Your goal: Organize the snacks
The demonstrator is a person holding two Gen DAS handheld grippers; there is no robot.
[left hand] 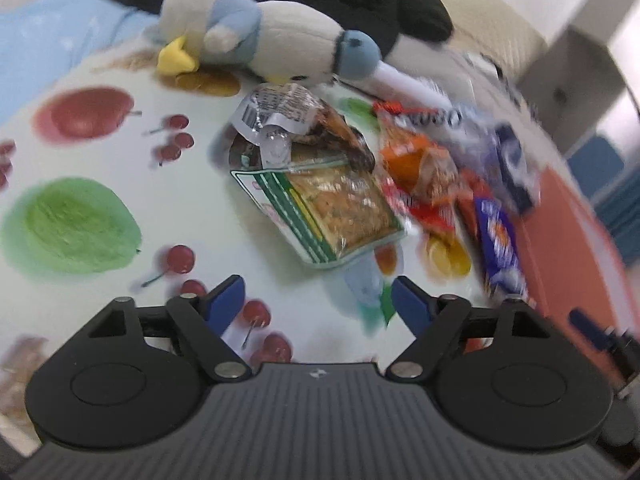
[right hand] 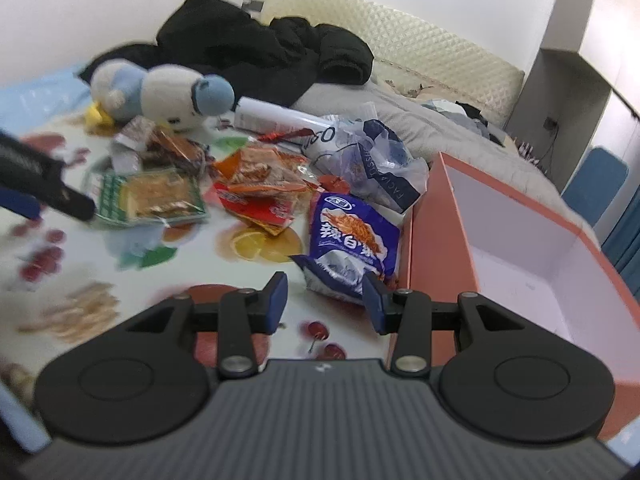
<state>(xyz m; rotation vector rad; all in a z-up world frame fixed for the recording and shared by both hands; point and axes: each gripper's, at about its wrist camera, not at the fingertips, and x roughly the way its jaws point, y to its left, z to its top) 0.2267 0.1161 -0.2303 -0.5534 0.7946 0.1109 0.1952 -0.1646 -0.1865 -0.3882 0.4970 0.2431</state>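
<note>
My left fingers (left hand: 318,300) are wide apart and my right fingers (right hand: 326,300) are half apart, holding nothing. The blue snack bag (right hand: 352,244) is shiny and crinkled, lying beside the orange box (right hand: 436,216). Other snacks look blurry.

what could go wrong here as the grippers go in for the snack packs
1. The blue snack bag lies against the orange box; the right gripper, fingers open and empty, may knock the wall.
2. The green-edged pack overlaps the orange packets, so the left gripper may drag neighbours along.
3. The slick wrappers may slip from the fingers.
</note>
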